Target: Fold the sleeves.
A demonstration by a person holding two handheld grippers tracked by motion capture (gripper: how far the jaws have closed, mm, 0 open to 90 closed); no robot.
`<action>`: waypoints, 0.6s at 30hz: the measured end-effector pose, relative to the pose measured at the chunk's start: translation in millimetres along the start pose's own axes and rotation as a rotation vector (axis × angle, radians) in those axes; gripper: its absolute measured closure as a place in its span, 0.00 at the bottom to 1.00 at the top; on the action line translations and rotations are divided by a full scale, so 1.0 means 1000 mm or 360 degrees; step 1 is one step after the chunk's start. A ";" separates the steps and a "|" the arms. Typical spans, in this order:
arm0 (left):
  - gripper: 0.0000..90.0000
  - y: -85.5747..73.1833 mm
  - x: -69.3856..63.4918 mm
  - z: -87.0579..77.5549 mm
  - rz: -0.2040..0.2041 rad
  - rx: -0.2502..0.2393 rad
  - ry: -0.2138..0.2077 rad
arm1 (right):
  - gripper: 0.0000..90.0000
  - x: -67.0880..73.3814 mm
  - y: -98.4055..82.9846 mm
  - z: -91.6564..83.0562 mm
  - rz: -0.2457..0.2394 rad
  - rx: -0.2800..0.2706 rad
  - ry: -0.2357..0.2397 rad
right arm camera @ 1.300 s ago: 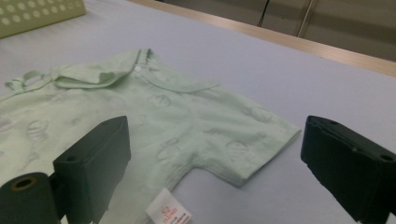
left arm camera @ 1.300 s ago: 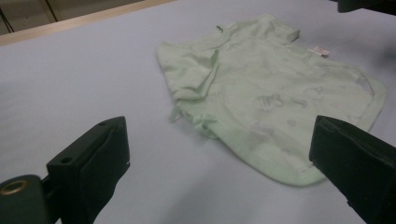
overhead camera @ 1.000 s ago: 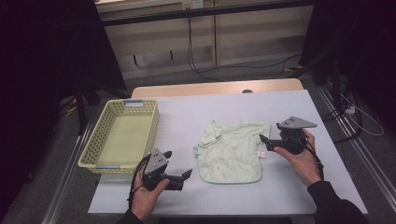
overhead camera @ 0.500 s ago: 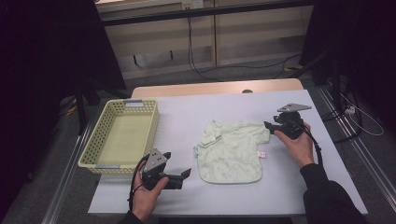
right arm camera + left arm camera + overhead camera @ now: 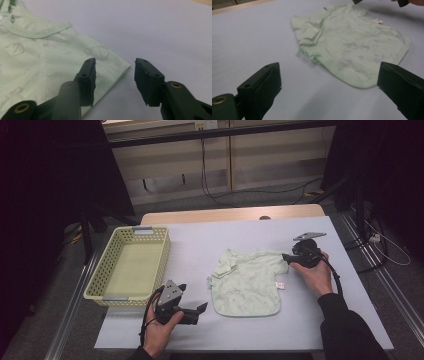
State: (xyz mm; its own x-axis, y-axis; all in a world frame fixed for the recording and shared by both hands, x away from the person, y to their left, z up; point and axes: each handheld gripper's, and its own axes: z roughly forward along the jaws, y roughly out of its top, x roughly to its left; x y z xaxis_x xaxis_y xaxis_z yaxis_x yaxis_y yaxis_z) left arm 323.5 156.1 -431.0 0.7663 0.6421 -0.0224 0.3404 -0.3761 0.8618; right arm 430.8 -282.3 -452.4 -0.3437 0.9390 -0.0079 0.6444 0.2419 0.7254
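A pale green baby shirt of thin printed cotton lies spread flat near the middle of a light grey-blue tabletop, its neckline toward the far edge, its rounded hem toward the person, and a small white label jutting from its right side. At the garment's far right corner, the right gripper sits low over the table in the person's right hand. In the right gripper view its two black jaws stand partly apart, having just been closing; the shirt's sleeve corner lies beneath the left one and bare table beneath the right, and no cloth is pinched between the pads, so the claw counts as released. The left gripper rests near the table's front edge in the person's left hand, just beside the shirt's lower left hem without touching it. In the left gripper view its jaws are spread wide with nothing but open tabletop between them, the garment lying ahead and a loose tie string trailing off its side. A pale yellow rectangular plastic basket with a perforated lattice wall stands at the table's left side, well apart from the shirt, its near rim close to the left hand. Black cables trail from both grippers back toward the person's dark sleeves.
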 end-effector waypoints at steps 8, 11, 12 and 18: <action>0.06 -0.001 0.006 0.003 -0.0012 0.0029 0.0020 | 0.78 -0.002 -0.006 0.008 0.0053 0.0046 0.0070; 0.06 -0.001 0.005 0.004 -0.0007 0.0025 0.0008 | 0.78 -0.004 -0.006 0.010 0.0079 0.0029 0.0103; 0.06 -0.001 0.005 0.004 -0.0006 0.0027 0.0006 | 0.79 -0.004 -0.006 0.010 0.0083 0.0027 0.0107; 0.06 -0.001 0.004 0.004 0.0017 0.0033 0.0008 | 0.89 -0.001 -0.005 0.010 0.0072 0.0030 0.0111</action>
State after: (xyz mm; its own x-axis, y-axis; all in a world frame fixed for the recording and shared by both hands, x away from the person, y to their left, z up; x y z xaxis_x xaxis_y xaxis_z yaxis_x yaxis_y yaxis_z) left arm 328.2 156.0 -434.0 0.7673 0.6412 -0.0109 0.3434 -0.3965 0.8514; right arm 434.9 -282.0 -463.3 -0.3601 0.9301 0.0728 0.6726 0.2048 0.7111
